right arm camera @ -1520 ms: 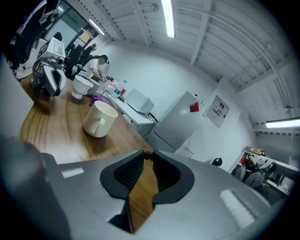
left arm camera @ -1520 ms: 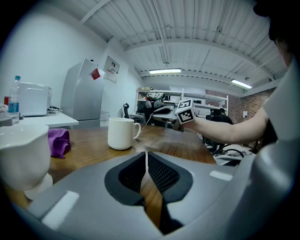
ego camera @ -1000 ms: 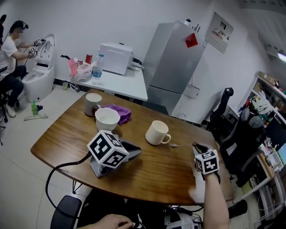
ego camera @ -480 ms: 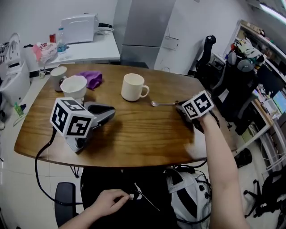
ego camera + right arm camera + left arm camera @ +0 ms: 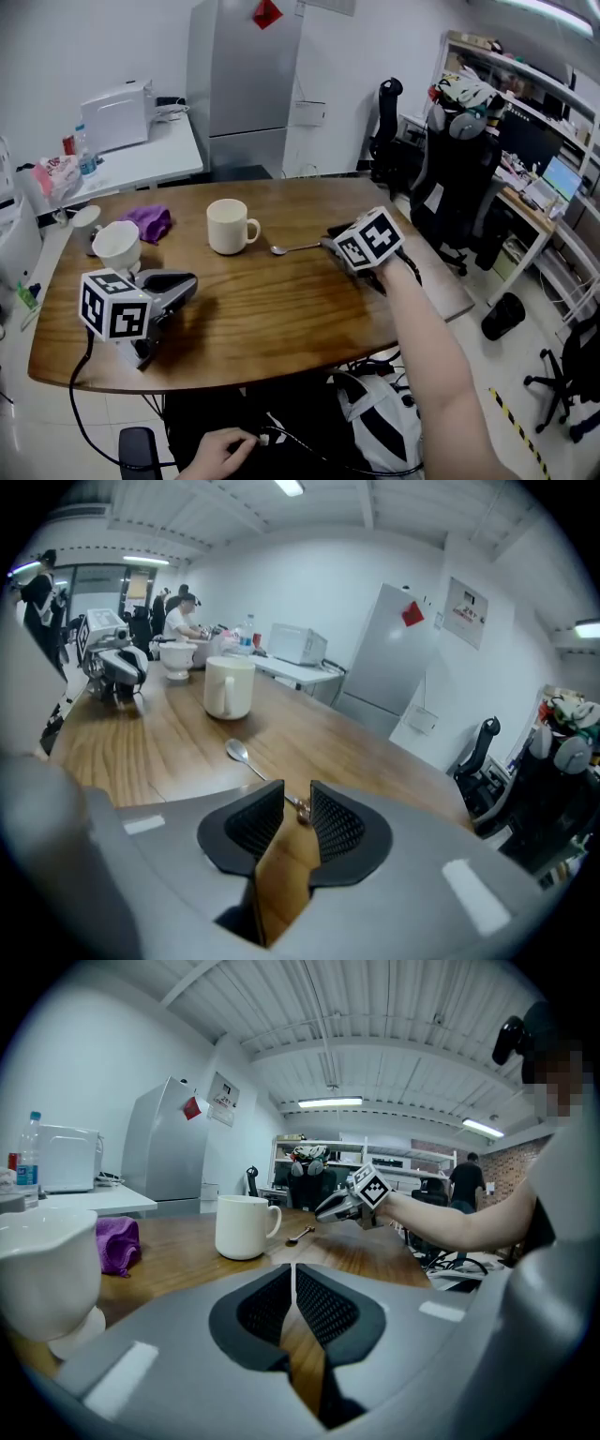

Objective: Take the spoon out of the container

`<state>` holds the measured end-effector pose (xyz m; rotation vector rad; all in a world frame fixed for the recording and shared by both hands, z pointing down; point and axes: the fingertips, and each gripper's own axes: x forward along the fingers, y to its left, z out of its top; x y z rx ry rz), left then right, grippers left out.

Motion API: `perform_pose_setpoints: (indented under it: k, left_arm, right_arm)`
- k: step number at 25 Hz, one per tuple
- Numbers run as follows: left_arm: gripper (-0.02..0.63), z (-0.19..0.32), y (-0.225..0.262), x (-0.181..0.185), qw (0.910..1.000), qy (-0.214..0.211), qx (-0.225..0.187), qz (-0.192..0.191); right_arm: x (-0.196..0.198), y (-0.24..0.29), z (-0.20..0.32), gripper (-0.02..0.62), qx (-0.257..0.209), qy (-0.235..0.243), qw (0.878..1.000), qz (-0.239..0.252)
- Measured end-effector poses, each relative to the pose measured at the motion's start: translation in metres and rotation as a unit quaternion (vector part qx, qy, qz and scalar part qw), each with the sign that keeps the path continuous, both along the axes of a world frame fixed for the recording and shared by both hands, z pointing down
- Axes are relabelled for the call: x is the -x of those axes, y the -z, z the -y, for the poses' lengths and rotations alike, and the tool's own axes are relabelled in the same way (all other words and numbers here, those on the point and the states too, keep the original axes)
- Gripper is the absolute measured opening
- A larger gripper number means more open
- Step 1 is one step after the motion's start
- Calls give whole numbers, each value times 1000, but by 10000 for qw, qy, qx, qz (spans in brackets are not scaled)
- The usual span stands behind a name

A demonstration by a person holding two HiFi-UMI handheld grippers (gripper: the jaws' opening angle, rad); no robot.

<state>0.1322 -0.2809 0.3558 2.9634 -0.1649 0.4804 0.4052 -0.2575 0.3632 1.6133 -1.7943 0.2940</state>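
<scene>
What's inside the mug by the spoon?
Nothing shows in the upper inside of the mug; its wall hides the bottom. The spoon lies on the table beside it, handle tip between the right gripper's opening jaws, pads not pressing.

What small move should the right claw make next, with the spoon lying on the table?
Probably draw the right claw straight back. Its jaws are opening, with only the handle tip of the spoon between them, and the spoon lies flat on the table, outside the mug.
</scene>
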Motion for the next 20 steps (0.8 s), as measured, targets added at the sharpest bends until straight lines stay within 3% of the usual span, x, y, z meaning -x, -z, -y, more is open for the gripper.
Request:
perform_pose_setpoints:
  k: [4,8,15,20]
  left_arm:
    - [23,-2,-3,-3,10000,-17,2,2]
    - [23,-1,-1,-1,10000,-9,-7,-8]
    - [23,0,0,-2,10000,-7,-18,-15]
    - [23,0,-1,-3,10000,-11,-25,-7]
  right_arm:
    - [32,21,1,84,-926,281,9948,322]
    - [70,35,5,43,-1612,521,9820,834]
    - [138,30,2,8,-1835,1176,9641,1515]
    - [165,28,-3,2,-1803,1466,9549,1849]
